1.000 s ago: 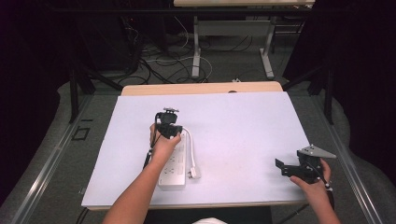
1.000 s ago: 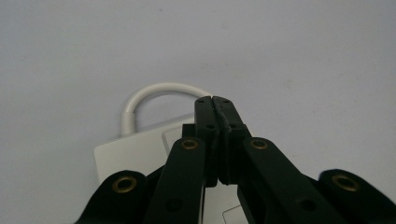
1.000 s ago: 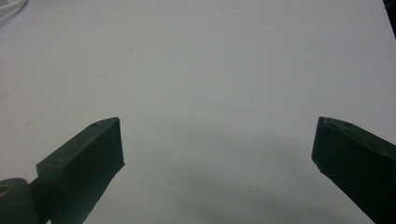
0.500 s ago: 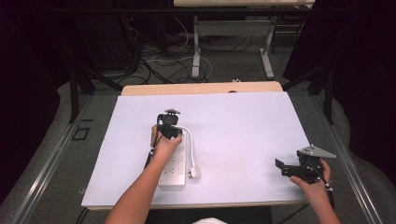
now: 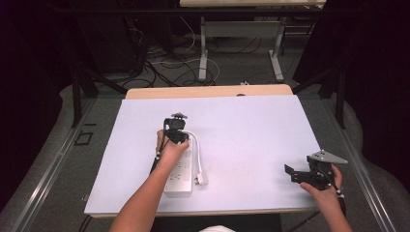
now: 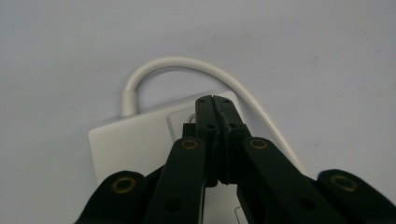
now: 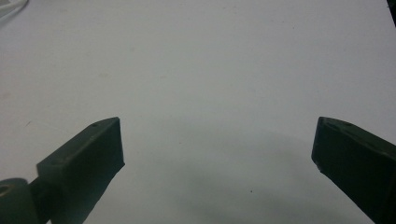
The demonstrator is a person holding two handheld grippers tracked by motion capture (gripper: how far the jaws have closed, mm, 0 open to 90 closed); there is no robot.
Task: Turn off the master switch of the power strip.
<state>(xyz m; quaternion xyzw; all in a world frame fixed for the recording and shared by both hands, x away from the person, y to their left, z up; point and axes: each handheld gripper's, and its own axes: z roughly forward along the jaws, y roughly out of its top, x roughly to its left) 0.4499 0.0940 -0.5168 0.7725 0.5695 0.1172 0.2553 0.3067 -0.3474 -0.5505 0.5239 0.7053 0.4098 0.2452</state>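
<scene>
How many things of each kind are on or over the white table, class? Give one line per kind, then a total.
Power strip: 1, white, with its cord looped beside it.
Grippers: 2, black; left gripper with jaws shut over the strip's far end, right gripper with jaws open near the table's edge.
Total: 3

We see a white table top (image 5: pixel 251 130) with a strip of bare wood (image 5: pixel 208 92) showing along its far edge. Beyond it, on the grey floor (image 5: pixel 53 145), we find a tangle of black and white cables (image 5: pixel 162 63) lying around the pale legs (image 5: pixel 203 53) of a second table, whose wooden top (image 5: pixel 251 3) crosses the upper edge. To the left we notice a small square outline (image 5: pixel 83 138) set in the floor, and dark curtains (image 5: pixel 29 48) on both sides.
</scene>
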